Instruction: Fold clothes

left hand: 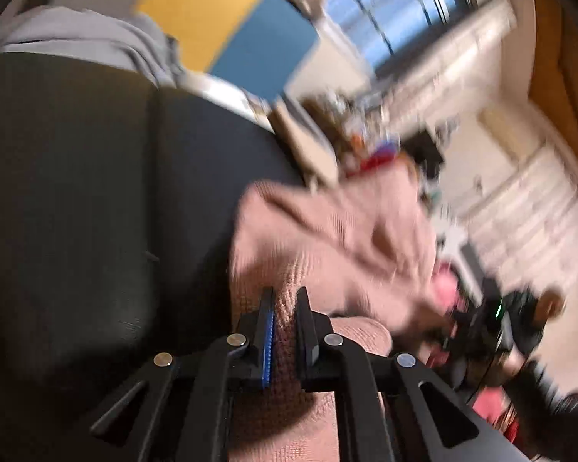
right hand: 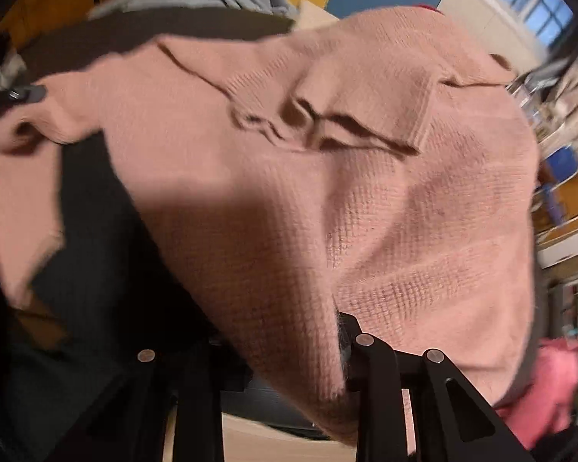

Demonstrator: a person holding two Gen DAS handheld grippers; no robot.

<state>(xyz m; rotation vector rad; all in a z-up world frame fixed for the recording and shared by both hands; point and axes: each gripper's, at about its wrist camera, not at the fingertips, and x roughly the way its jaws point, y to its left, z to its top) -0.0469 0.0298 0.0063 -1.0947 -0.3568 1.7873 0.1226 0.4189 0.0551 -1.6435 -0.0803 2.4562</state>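
The pink knit sweater (right hand: 327,177) hangs in the air between the two grippers, spread across most of the right wrist view, above a dark surface (left hand: 77,211) that may be a table or a seat; I cannot tell which.

What could go wrong: the knit is loose and stretchy, so a thin pinch at its edge could creep out of the fingers if the cloth is swung or pulled taut; the motion blur suggests quick movement, which would add to that. A sleeve (right hand: 23,200) dangles at 9 o'clock in the right wrist view; it could tuck under the body when the sweater comes down and spoil a flat lay. The collar (right hand: 366,115) is rumpled near 12 o'clock, and such creases might get folded in. A grey garment (left hand: 88,38) lies at 10 o'clock in the left wrist view, near enough that a trailing hem might drag on it.

The left gripper (left hand: 285,308) has its fingers (left hand: 266,331) nearly closed, clamped on a bunched ridge of the knit that fills the narrow gap; the right gripper (right hand: 339,331) is mostly draped by cloth, one finger (right hand: 352,331) showing at 6 o'clock pressed against the fabric; it seems to grip the sweater's edge, though the other finger is hidden.
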